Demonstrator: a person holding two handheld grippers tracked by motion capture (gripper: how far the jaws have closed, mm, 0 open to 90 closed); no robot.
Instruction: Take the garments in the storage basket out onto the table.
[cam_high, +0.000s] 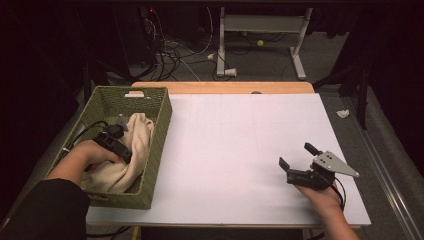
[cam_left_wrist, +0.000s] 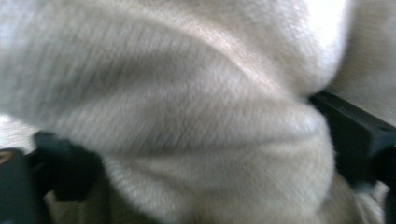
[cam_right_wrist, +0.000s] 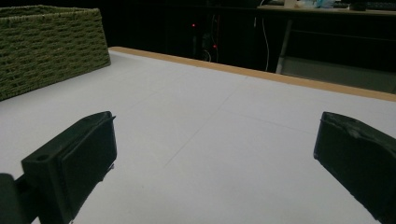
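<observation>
Reaching down into the woven basket (cam_high: 156, 131), the left claw (cam_high: 116, 141) is buried in a cream knitted cloth (cam_high: 131, 150) that lies heaped inside it, at the left end of the counter (cam_high: 235, 150). From the left claw's own camera a fat roll of that cloth (cam_left_wrist: 196, 135) bulges between the two black jaws, which stand wide on either side; whether the pads press on it yet I can't tell through the blur, so call it a fold framed for a grasp, not a sure hold.

My read on the cloth: light, limp, thick and fuzzy, with a fine ribbed knit. It will sag and trail once lifted, and it will not slip much against rubbery pads, though a loose loop could snag on the basket weave. The sensible place to take hold looks like exactly such a raised fold, pinched deep enough that several layers come along.

The basket is stiff, olive-green wicker with straight walls and a cut-out handle, its rough side also showing in the right claw's view (cam_right_wrist: 51, 46). The counter top is smooth, matt white with a wooden far edge.

Over on the right, the right claw (cam_high: 300, 156) rests low over the bare counter, jaws spread wide and nothing between them.
</observation>
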